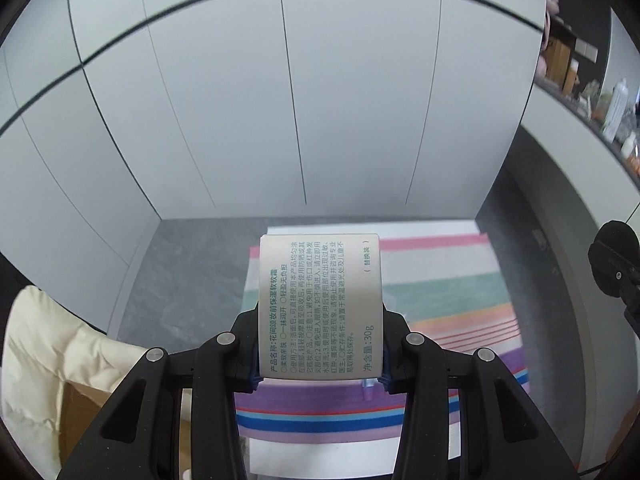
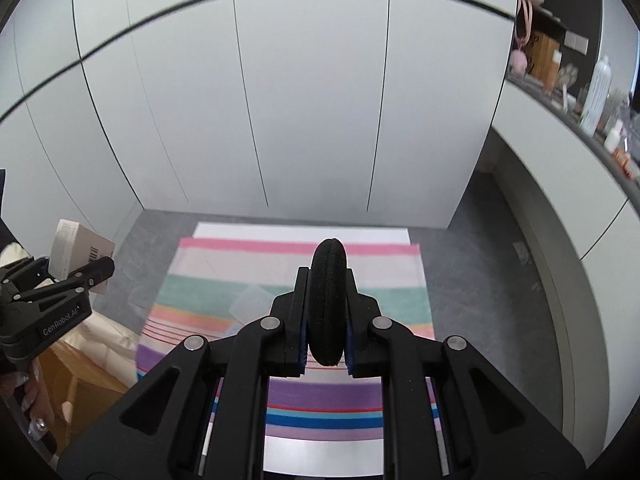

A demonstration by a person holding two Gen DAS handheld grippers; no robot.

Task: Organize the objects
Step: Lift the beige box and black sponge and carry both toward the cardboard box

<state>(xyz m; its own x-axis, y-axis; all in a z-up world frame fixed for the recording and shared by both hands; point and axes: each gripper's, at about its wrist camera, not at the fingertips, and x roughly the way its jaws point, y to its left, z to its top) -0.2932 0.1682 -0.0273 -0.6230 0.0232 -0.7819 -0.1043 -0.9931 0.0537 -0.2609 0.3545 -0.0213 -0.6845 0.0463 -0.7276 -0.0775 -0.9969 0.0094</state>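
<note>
The left gripper point(image 1: 320, 360) pinched a printed box point(image 1: 320, 304), hiding its lower end; the right gripper point(image 2: 325, 344) clamped a black round pad point(image 2: 327, 300), seen edge-on.

Both wrist views angled down, sharing striped cloth point(image 1: 452, 292), probably high.

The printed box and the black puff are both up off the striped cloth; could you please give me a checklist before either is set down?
1. Left tool clamps the printed box on both sides: ok.
2. Right tool shut on the black puff: ok.
3. Both items hang apart from each other: ok.
4. Striped cloth free below: not ok, a clear plastic item lies there.
5. Intended destination visible: cannot tell.
</note>
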